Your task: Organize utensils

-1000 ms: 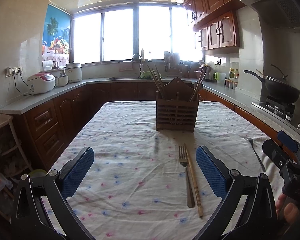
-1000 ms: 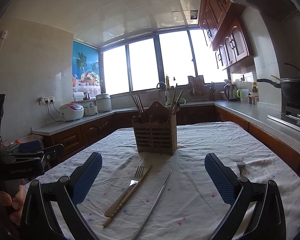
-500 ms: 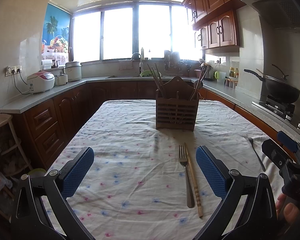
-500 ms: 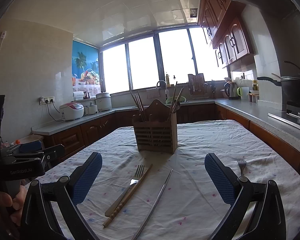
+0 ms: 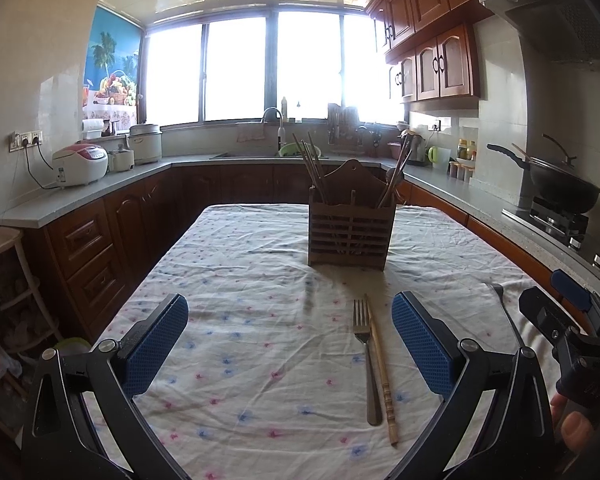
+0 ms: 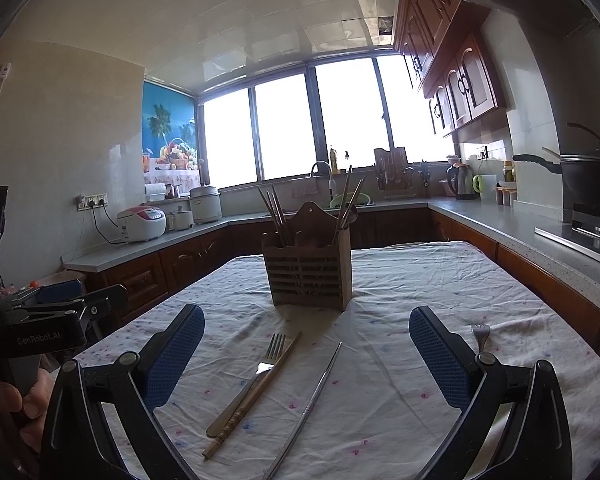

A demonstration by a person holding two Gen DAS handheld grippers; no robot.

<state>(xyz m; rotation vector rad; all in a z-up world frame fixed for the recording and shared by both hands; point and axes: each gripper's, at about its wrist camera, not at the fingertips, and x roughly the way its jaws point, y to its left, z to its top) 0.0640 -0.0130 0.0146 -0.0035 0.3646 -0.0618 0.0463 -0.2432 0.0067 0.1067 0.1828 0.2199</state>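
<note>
A slatted wooden utensil holder (image 5: 350, 234) (image 6: 308, 274) stands mid-table with chopsticks and a spoon sticking out. On the cloth in front lie a metal fork (image 5: 365, 354) (image 6: 256, 376) and a wooden chopstick (image 5: 381, 372) (image 6: 256, 394) side by side. A metal chopstick (image 6: 312, 404) lies right of them. A second fork (image 5: 507, 316) (image 6: 480, 336) rests at the far right. My left gripper (image 5: 290, 340) hovers open above the cloth, the fork pair just inside its right finger. My right gripper (image 6: 306, 350) is open too, with the fork, wooden chopstick and metal chopstick lying between its fingers.
A spotted white tablecloth (image 5: 240, 320) covers the table. Counters run round the room: a rice cooker (image 5: 80, 164) on the left, a sink (image 5: 276, 154) at the back, a wok (image 5: 560, 188) on the stove at right. A hand (image 6: 4, 404) holds the other gripper at the left edge.
Both views have tilted very slightly; the utensils and holder have not moved, and both grippers stay open.
</note>
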